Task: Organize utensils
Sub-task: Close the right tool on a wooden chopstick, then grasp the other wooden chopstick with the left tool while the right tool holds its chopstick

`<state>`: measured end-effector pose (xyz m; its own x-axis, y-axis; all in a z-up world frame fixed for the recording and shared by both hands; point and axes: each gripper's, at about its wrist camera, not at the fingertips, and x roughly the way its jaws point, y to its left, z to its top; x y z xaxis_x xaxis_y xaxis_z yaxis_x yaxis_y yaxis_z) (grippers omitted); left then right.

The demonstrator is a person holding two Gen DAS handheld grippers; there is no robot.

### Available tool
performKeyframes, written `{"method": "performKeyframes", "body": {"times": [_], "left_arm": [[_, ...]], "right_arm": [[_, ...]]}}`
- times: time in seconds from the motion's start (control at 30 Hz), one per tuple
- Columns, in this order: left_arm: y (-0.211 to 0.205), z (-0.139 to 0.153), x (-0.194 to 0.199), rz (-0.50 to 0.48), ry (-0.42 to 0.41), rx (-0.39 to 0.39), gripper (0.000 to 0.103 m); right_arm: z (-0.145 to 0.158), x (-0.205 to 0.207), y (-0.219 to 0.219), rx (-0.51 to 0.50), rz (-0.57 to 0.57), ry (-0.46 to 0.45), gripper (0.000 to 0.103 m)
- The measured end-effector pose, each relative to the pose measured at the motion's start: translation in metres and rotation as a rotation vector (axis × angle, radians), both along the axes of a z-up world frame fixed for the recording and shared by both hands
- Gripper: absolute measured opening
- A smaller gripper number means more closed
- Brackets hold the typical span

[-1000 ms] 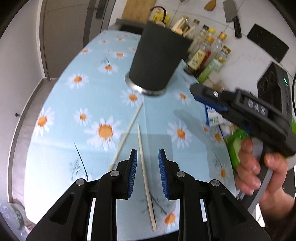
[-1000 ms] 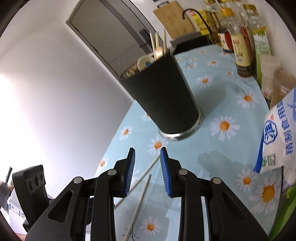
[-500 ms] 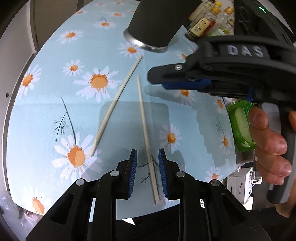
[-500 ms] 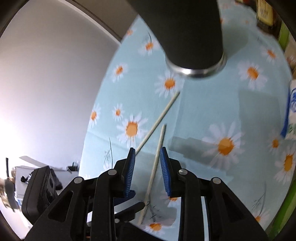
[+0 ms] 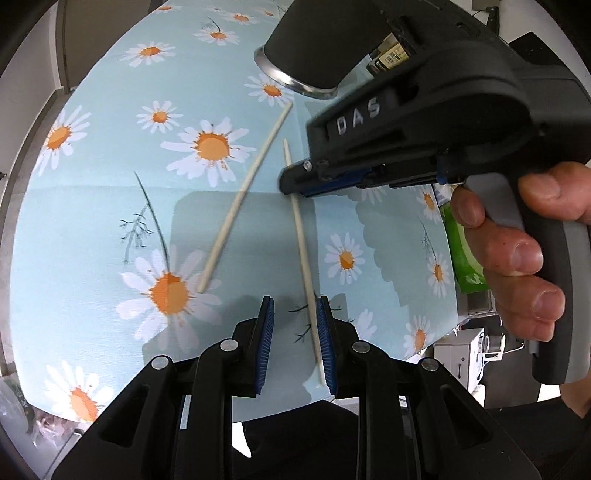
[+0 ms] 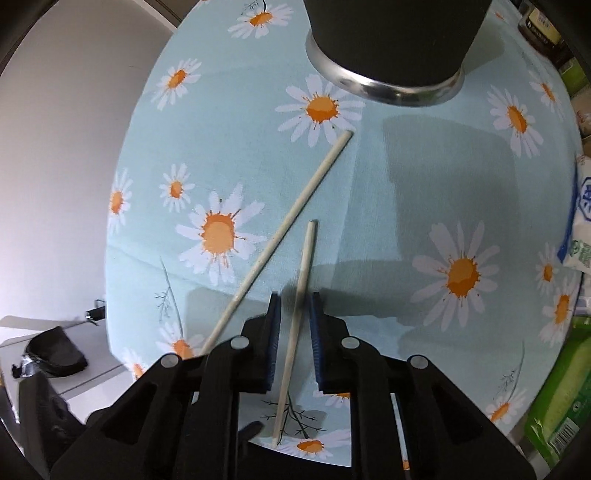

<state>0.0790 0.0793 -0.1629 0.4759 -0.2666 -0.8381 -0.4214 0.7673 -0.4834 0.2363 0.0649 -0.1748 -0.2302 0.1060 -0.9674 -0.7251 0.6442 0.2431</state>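
Two pale wooden chopsticks lie on the daisy tablecloth. The right chopstick (image 5: 301,240) (image 6: 301,280) runs between the open jaws of my right gripper (image 6: 294,306), near its middle, apart from the pads. Its near end lies beside the right pad of my open left gripper (image 5: 294,314), near the table edge. The left chopstick (image 5: 243,197) (image 6: 284,225) lies at a slant beside it, free. The black utensil holder (image 5: 314,48) (image 6: 391,48) with a metal base stands beyond them. The right gripper's body (image 5: 424,122) fills the right of the left wrist view.
The table's front edge (image 5: 258,410) is just under the left gripper. A white and blue bag (image 6: 581,221) and a green package (image 6: 557,398) lie at the right edge of the table. Bottles (image 6: 539,29) stand behind the holder.
Both grippers have come down toward the table. The right gripper has moved over the right chopstick so it now straddles it. The holder has slid up out of view.
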Motion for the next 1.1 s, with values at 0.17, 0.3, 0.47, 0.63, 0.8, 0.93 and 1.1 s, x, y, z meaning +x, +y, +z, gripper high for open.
{"method": "performKeyframes", "body": {"times": [0.17,0.3,0.47,0.63,0.8,0.93,1.1], "left_arm": [[0.01,0.0,-0.001,-0.025,-0.015,-0.024,0.023],[0.018,0.002,-0.002,-0.046,-0.025,-0.031,0.023],[0.025,0.004,-0.002,-0.071,-0.023,-0.023,0.023],[0.028,0.007,0.009,-0.106,-0.011,0.003,0.023],[0.035,0.01,0.02,-0.128,0.01,0.025,0.023],[0.04,0.013,0.031,-0.155,0.035,0.062,0.023],[0.04,0.012,0.046,-0.186,0.074,0.107,0.023]], "right_arm": [[0.001,-0.006,0.005,-0.042,-0.044,-0.039,0.006],[0.003,-0.009,0.006,-0.055,-0.054,-0.057,0.005],[0.0,-0.009,0.007,-0.053,-0.075,-0.044,0.005],[0.006,-0.001,-0.006,-0.025,-0.087,-0.036,0.005],[0.016,0.007,-0.023,0.017,-0.123,0.003,0.005],[0.028,0.016,-0.043,0.067,-0.145,0.011,0.005],[0.038,0.031,-0.069,0.135,-0.193,0.018,0.005]]}}
